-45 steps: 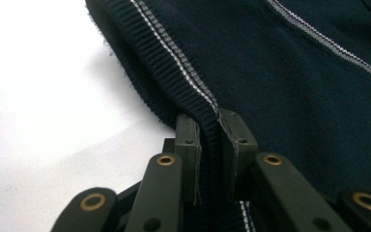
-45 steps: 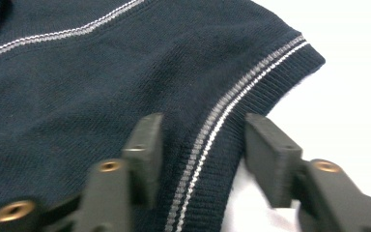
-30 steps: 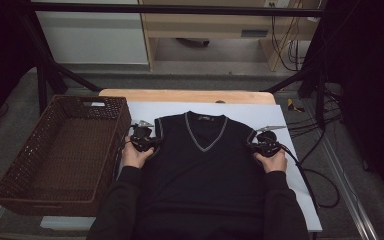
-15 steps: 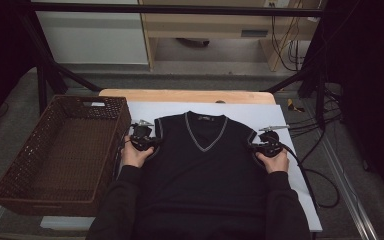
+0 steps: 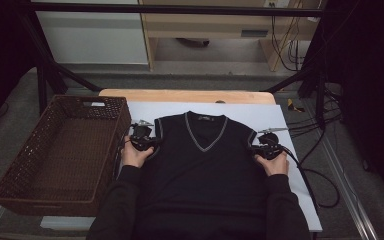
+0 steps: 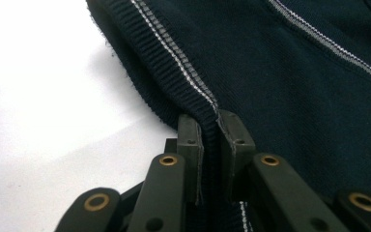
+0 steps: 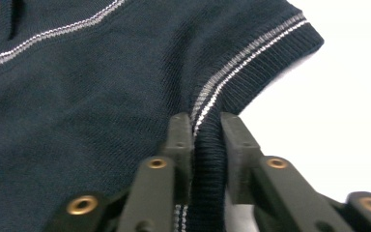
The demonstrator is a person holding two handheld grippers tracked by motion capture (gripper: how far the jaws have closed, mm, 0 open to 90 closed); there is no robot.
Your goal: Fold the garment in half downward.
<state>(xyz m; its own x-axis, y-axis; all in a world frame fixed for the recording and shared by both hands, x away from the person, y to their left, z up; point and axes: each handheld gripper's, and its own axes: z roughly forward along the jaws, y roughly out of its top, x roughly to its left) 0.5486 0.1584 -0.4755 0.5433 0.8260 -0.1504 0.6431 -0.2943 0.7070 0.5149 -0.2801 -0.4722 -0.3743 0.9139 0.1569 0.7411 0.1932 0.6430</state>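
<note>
A dark sleeveless sweater (image 5: pixel 203 160) with a grey-trimmed V-neck lies flat on a white surface (image 5: pixel 260 112). The left gripper (image 6: pixel 209 126) and right gripper (image 7: pixel 206 126) each have their fingers clamped on a ribbed armhole edge. A brown wicker basket (image 5: pixel 10 177) sits to the left.

A wooden surface (image 5: pixel 185 95) covered by a white sheet (image 5: pixel 260 112) stands on grey floor (image 5: pixel 80 82). Behind it sits a pale wood cabinet (image 5: pixel 205 25), with a white panel (image 5: pixel 92 37) to its left. Black cables (image 5: pixel 320 150) trail right of the surface; dim light, dark edges.
</note>
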